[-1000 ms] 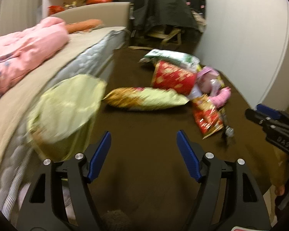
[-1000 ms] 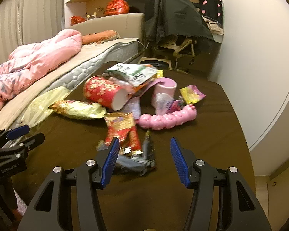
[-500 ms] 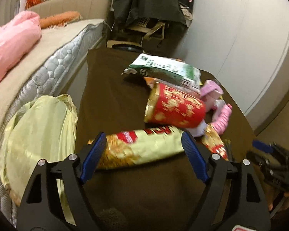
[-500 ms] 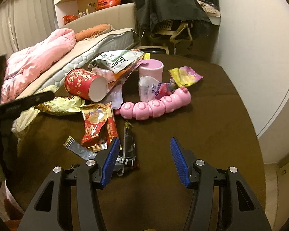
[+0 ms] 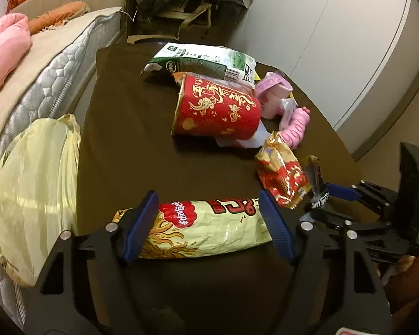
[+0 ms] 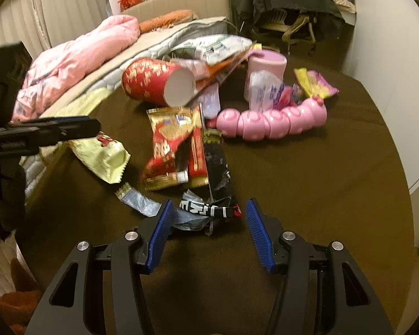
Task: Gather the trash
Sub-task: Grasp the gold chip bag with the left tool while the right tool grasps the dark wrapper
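Trash lies on a brown table [image 5: 131,145]. My left gripper [image 5: 208,223] is open, its blue fingers on either side of a pale yellow-green noodle packet [image 5: 206,229], which also shows in the right wrist view [image 6: 103,157]. My right gripper [image 6: 206,231] is open just short of a black wrapper [image 6: 218,178] and a crumpled clear wrapper [image 6: 145,203]. A red-gold snack packet [image 5: 282,176] lies beside them. A red paper cup [image 5: 218,110] lies on its side. A yellow plastic bag [image 5: 30,189] hangs at the table's left edge.
A green-white bag [image 5: 204,61], a pink cup [image 6: 266,65] and a pink caterpillar toy [image 6: 273,122] lie at the table's far side. A bed with a pink quilt [image 6: 78,55] runs along the left. A white wall [image 5: 335,42] stands to the right.
My left gripper moved down and forward until its open fingers straddle the noodle packet. My right gripper moved forward and down toward the black wrapper. Both stayed open.
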`<move>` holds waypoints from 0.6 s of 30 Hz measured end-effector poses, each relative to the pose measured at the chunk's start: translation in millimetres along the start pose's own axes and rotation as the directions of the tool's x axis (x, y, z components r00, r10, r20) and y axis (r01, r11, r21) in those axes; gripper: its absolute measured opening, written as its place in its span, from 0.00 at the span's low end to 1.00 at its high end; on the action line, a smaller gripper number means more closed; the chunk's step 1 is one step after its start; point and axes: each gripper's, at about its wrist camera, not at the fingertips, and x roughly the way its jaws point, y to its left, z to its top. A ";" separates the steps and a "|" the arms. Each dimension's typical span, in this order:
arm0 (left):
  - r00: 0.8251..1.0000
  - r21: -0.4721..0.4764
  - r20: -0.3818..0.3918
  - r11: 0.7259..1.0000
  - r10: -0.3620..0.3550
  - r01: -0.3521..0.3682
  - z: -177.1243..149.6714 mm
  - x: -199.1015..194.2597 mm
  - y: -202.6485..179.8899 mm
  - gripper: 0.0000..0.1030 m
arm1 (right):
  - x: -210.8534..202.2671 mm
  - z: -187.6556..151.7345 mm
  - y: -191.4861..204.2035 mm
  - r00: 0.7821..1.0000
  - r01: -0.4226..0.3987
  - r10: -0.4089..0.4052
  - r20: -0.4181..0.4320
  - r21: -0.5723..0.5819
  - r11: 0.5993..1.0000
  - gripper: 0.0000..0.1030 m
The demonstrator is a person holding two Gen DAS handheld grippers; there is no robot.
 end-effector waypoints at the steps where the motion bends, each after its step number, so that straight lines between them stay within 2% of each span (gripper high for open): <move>1: 1.000 0.004 0.001 1.000 0.008 -0.008 -0.9 -1.3 -0.4 0.66 | 0.9 0.1 -2.0 1.000 -0.006 0.006 -0.004 0.005 1.000 0.49; 2: 1.000 0.009 0.002 1.000 0.019 -0.019 -2.0 -3.1 -0.8 0.65 | 1.5 0.7 -3.9 1.000 -0.017 0.017 -0.008 0.011 1.000 0.41; 4: 0.999 0.020 0.005 0.999 0.036 -0.036 -5.6 -7.5 -1.8 0.65 | -0.5 1.4 -7.4 1.000 -0.026 0.026 -0.006 0.017 1.000 0.37; 7: 0.999 0.022 -0.002 0.999 0.036 -0.036 -9.8 -12.5 -1.5 0.65 | -5.0 1.2 -12.3 1.000 0.003 -0.004 0.008 0.017 1.000 0.28; 11: 0.998 0.019 0.008 0.998 0.068 -0.068 -10.2 -12.5 5.7 0.62 | -13.0 1.3 -25.9 0.999 0.031 -0.033 0.026 0.063 0.998 0.26; 14: 0.998 0.001 -0.008 0.998 0.062 -0.062 -9.7 -8.1 13.1 0.60 | -17.5 0.7 -35.4 0.999 0.040 -0.043 0.026 0.087 0.995 0.26; 18: 0.998 0.033 -0.026 0.997 0.065 -0.064 -15.0 -7.7 5.6 0.59 | -22.0 -0.5 -41.6 0.998 0.057 -0.060 0.026 0.096 0.994 0.26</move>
